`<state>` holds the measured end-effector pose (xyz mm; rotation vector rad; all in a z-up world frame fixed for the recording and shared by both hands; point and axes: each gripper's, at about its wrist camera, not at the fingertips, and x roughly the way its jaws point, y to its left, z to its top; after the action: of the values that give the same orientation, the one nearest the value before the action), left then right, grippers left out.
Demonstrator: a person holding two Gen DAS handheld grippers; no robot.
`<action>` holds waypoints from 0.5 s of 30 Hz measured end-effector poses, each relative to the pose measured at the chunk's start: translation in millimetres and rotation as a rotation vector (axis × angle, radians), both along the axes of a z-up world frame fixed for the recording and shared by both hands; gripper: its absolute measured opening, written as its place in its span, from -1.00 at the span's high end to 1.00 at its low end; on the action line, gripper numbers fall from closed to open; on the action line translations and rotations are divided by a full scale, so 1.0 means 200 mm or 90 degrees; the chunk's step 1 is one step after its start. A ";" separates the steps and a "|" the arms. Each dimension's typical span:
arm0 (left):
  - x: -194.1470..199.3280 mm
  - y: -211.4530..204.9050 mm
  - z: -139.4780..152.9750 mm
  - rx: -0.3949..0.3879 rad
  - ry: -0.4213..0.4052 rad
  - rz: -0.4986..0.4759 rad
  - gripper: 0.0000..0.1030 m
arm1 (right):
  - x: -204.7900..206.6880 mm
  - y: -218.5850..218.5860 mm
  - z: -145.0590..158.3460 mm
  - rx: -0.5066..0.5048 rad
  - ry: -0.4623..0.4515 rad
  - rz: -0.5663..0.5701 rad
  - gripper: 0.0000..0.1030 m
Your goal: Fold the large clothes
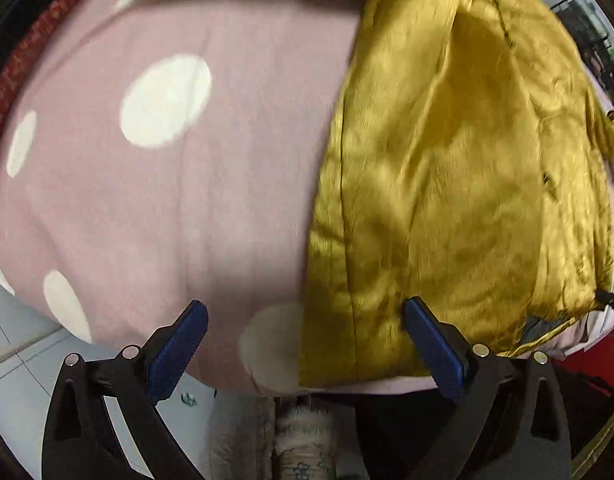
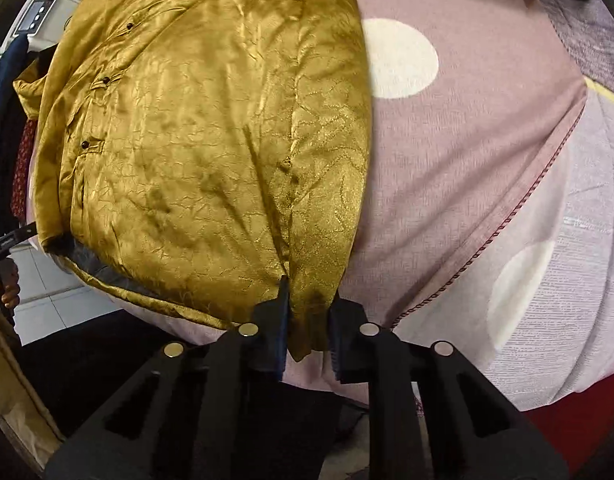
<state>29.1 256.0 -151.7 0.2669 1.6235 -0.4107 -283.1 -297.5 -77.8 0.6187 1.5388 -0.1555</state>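
While the gold satin jacket [image 2: 195,136] lies spread on the pink polka-dot blanket [image 2: 459,152] of the bed, its near hem corner is held between the narrowly closed jaws of the right gripper [image 2: 307,320]. A fold of the gold cloth is seen pinched there, hanging just past the near edge of the bed. The left gripper [image 1: 303,320] is held with its jaws wide, nothing between them, hovering above the near left edge of the jacket [image 1: 447,184], where the gold cloth meets the blanket [image 1: 167,184].

The step in hand is judged to be the taking up of the near hem for a fold, with one corner secured and the other not yet gripped. For the next move, the left jaws would need to be lowered onto the near left hem and closed on it, so that both corners can be carried together toward the far side. The satin looks slippery, so a deep bite is probably called for.
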 end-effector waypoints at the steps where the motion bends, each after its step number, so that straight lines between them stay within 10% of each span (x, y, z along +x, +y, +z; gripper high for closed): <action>1: -0.02 -0.01 -0.01 -0.010 0.006 -0.005 -0.79 | -0.03 -0.02 0.03 -0.002 -0.004 -0.004 0.73; 9: -0.21 -0.02 -0.05 -0.014 0.026 -0.077 -0.71 | -0.40 -0.33 -0.10 0.008 0.129 -0.155 0.70; 13: -0.21 0.06 -0.02 -0.009 -0.003 -0.048 -0.73 | -0.32 -0.27 0.06 -0.088 0.090 -0.129 -0.60; 15: -0.19 0.10 -0.01 -0.023 -0.012 -0.023 -0.74 | -0.25 -0.21 0.12 -0.120 0.052 -0.092 -0.60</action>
<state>-7.9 275.9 -153.5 0.2725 1.5938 -0.4632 -332.6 -340.1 -54.3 0.5783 1.5367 -0.4360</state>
